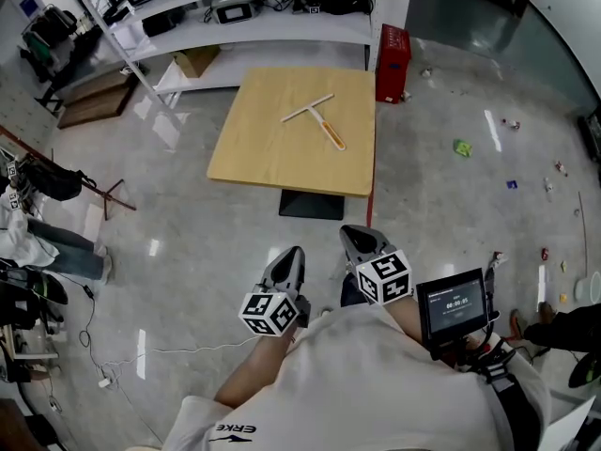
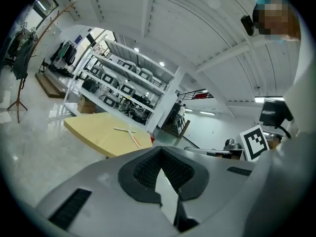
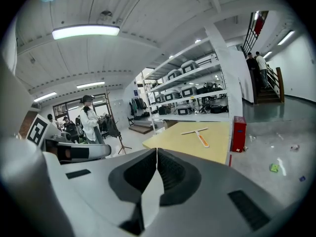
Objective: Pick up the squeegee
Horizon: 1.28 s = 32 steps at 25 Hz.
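The squeegee [image 1: 316, 120], a white T-shaped blade with an orange handle, lies on the far right part of a square wooden table [image 1: 272, 158]. It shows small in the left gripper view [image 2: 129, 132] and the right gripper view [image 3: 198, 134]. Both grippers hover over the floor, well short of the table's near edge. My left gripper [image 1: 293, 252] [image 2: 160, 149] has its jaws together with nothing between them. My right gripper [image 1: 352, 233] [image 3: 157, 149] is likewise shut and empty, and points toward the table.
White shelving [image 1: 263, 17] with equipment stands behind the table, and a red box [image 1: 392, 62] sits at its far right corner. A person [image 1: 38, 242] stands at the left. Small litter, including a green scrap [image 1: 462, 147], dots the floor on the right.
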Motion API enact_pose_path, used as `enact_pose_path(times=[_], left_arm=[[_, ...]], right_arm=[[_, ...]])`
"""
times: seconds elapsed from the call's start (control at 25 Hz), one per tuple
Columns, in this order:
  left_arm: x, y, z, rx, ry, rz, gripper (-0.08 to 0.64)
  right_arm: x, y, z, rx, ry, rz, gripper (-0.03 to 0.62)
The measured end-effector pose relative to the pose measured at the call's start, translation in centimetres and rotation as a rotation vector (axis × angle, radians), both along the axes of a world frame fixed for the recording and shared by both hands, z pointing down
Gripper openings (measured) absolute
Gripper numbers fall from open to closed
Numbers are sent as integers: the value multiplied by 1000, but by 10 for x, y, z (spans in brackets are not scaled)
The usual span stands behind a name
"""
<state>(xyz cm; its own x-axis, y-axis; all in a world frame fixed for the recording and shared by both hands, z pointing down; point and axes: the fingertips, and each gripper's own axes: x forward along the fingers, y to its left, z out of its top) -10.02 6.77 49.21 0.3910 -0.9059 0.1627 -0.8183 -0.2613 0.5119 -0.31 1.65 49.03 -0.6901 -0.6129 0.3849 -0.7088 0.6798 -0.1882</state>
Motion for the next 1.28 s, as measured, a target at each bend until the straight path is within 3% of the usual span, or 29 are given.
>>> enact_pose_path(times=[0.24, 0.56, 0.8, 1.28], left_arm=[[9, -85, -6, 15, -17, 21, 3], [26, -148, -20, 19, -28, 76, 3], [50, -216, -23, 6, -44, 59, 3], [53, -270, -20, -41, -103, 36, 3]], right_arm=[[4, -84, -4, 12, -12, -8, 6], [13, -138, -14, 11, -12, -6, 6], [38, -203, -14, 5, -5, -31, 6], [48, -261, -1, -14, 0, -55, 6]])
